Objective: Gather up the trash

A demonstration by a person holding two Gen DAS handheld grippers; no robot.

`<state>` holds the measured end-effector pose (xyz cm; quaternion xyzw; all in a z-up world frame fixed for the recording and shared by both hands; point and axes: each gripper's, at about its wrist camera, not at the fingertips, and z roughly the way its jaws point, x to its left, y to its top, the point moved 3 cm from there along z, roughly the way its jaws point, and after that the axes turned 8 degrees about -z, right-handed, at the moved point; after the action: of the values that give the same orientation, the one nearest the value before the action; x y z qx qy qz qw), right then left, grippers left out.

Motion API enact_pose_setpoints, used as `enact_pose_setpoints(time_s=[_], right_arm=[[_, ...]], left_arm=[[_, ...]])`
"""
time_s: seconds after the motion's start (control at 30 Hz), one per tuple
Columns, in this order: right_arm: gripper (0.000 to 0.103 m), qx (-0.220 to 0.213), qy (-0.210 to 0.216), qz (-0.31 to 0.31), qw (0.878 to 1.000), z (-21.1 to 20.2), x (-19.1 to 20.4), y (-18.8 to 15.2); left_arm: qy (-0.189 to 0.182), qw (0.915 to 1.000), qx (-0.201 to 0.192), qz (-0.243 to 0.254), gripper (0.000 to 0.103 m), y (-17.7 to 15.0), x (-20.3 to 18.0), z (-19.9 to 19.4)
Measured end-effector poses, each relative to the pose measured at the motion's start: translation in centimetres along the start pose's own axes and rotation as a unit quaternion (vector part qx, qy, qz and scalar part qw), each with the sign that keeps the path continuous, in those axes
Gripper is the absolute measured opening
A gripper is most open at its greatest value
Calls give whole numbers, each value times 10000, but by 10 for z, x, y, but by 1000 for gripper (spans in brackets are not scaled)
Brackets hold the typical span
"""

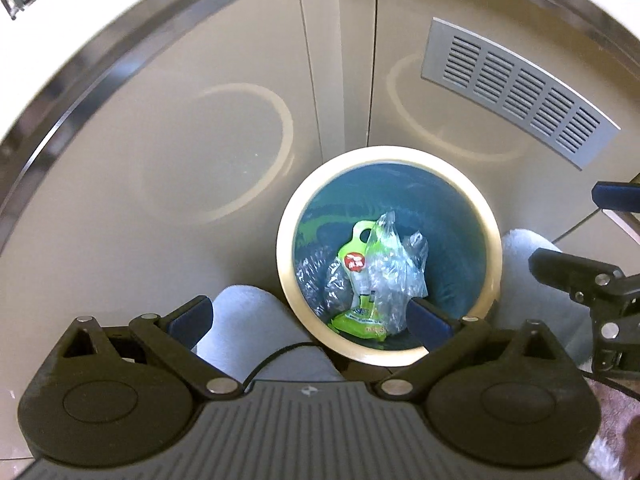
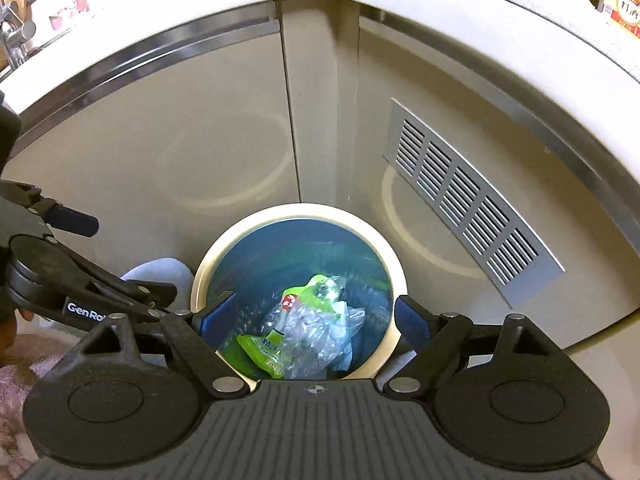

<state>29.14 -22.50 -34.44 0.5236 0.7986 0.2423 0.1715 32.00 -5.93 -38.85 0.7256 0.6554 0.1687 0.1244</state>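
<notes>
Both tools hang spread and empty over the trash bin [image 2: 298, 216]. The right tool [image 2: 314, 320] has nothing between its blue pads, which frame the bin's mouth at lower centre of its view; the left tool [image 1: 312, 316] is likewise released, one pad over the rim, the other over the person's grey-clad knee [image 1: 256, 320]. That pose suggests the trash has been let go straight above the opening so it falls in: the green snack wrapper [image 1: 356, 264] and the crumpled clear plastic bag [image 1: 394, 264] lie at the bottom of the blue-lined bin, which sits on the floor against the beige cabinet doors [image 1: 180, 140]. Only the right view shows the bench edge with cartons [image 2: 624, 4] at the upper corners; the left view shows the vent grille [image 1: 516, 88] closer.
</notes>
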Motion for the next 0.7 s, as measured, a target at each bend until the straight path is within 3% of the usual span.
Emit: enact_pose_setpoints(time_s=[0.7], right_arm=[[87, -189, -146, -168, 9996, -18, 13, -4]], left_arm=[[20, 9997, -230, -4, 103, 0, 4, -10]])
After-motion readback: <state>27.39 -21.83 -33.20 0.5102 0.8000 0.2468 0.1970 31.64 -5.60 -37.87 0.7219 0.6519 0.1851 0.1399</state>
